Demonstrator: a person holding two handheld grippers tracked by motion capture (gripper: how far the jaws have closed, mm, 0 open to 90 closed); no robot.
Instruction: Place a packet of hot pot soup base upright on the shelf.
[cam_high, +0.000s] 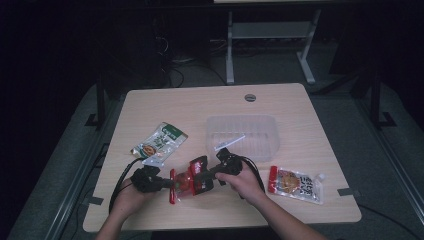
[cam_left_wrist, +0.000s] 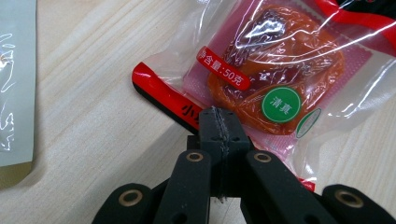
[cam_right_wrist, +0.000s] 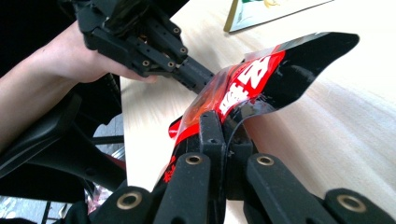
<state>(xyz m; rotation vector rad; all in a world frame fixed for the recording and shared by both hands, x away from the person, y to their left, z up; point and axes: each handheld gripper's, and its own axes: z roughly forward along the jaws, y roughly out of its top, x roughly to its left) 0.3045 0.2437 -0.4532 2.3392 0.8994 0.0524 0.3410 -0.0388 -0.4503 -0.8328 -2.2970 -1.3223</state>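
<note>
Left tool (cam_high: 162, 183): clenched on the left edge of the red snack pouch (cam_high: 189, 181), just above the desk (cam_high: 165, 102) near its front edge
Right tool (cam_high: 214, 172): clamped on the pouch's opposite red-and-black edge, bent upward
Red snack pouch: stretched between the 2 tools, clear window showing orange contents
Orange sauce packet (cam_high: 296, 184): flat, right of the right hand
Green packet (cam_high: 161, 142): flat, farther back at left
Clear container (cam_high: 242, 136): beyond the tools, mid-desk

room: dim, dark walls | floor (cam_high: 280, 70): grey | table (cam_high: 300, 125): light wood, round grommet (cam_high: 250, 97) near far edge | beyond: white desk frame (cam_high: 270, 35), 2 legs, dark cables (cam_high: 175, 75) on floor
</note>
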